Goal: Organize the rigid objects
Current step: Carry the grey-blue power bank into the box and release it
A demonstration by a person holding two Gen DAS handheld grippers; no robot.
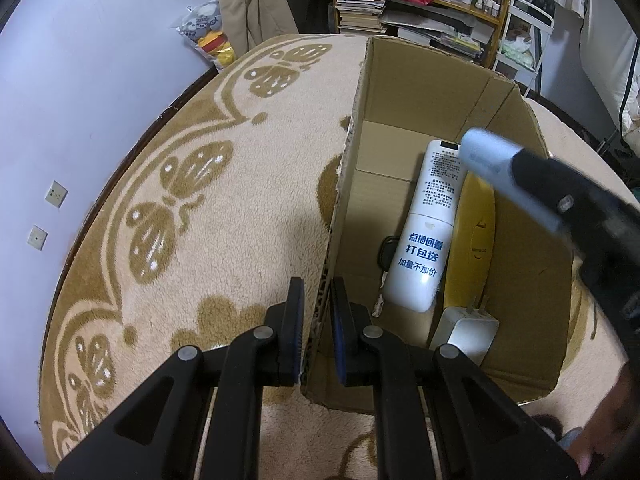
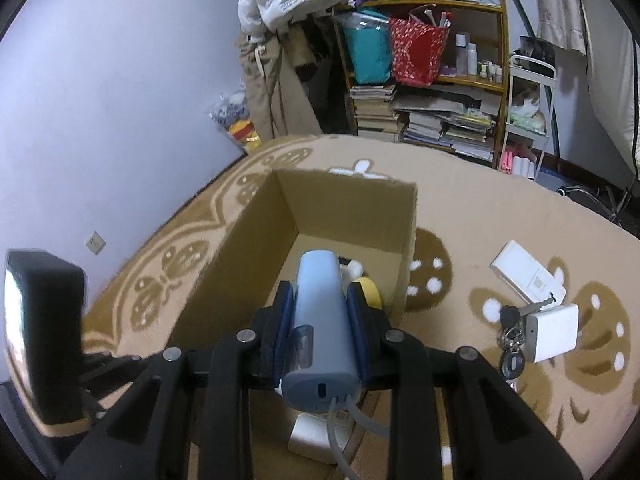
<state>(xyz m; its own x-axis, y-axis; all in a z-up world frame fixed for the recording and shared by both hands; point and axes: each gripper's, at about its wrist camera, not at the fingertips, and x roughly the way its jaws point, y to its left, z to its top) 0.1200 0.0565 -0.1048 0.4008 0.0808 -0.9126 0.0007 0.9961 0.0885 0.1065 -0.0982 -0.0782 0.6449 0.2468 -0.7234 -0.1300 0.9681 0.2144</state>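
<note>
Left wrist view: the left gripper (image 1: 318, 320) is clamped on the near-left wall of the open brown cardboard box (image 1: 404, 92), which stands on the beige patterned rug (image 1: 180, 200). Inside lie one white printed bottle (image 1: 424, 236), one yellow oval case (image 1: 474, 240), one white plug adapter (image 1: 466, 330) and a black key (image 1: 387, 249).

Right wrist view: the right gripper (image 2: 320, 312) grips one pale blue power bank (image 2: 320, 308) over the box. Only here, near the rug's right edge: one flat white box (image 2: 524, 274), one white charger (image 2: 552, 330), one key bunch (image 2: 510, 338).

Both grippers are black plastic. The left gripper (image 1: 318, 320) has round grey screws on its arms and dark blue pads. The right gripper (image 2: 321, 320) looks the same.
</note>
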